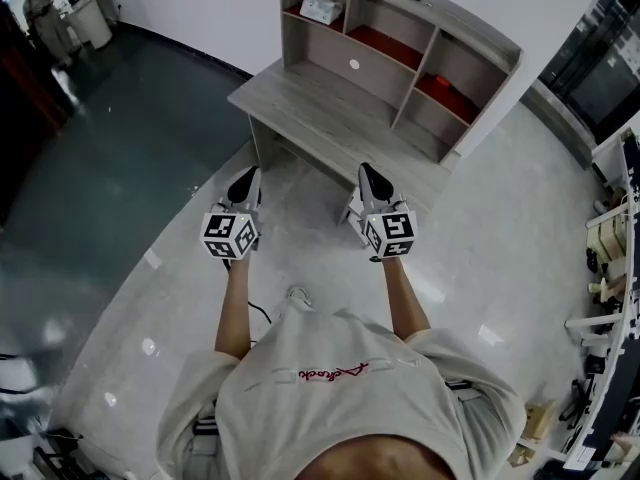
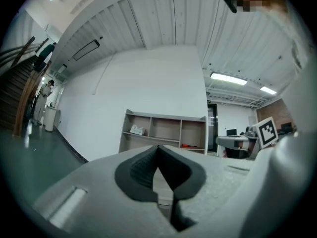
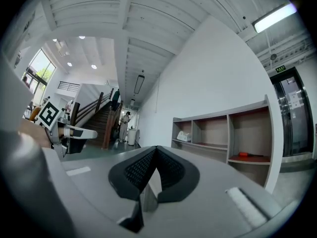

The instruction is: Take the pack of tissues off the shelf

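Grey wood-grain shelf unit (image 1: 400, 58), three open compartments, well ahead of both grippers.

Head view: I hold the left gripper (image 1: 243, 183) and the right gripper (image 1: 372, 178) side by side, short of the unit. The white pack of tissues (image 1: 320, 8) lies in the leftmost compartment, far beyond the left gripper's tips.

Left gripper view: jaws of the left gripper (image 2: 158, 148) pressed together, nothing between them. The pack (image 2: 137, 130) is far ahead, slightly left of the jaw line.

Right gripper view: jaws of the right gripper (image 3: 156, 148) likewise together and empty. The pack (image 3: 184, 137) is far ahead, slightly right of the tips.

Step in hand, by my judgement: approach, with no reach begun. The next move calls for closing the distance, parting one gripper's jaws and lining them up on the pack.
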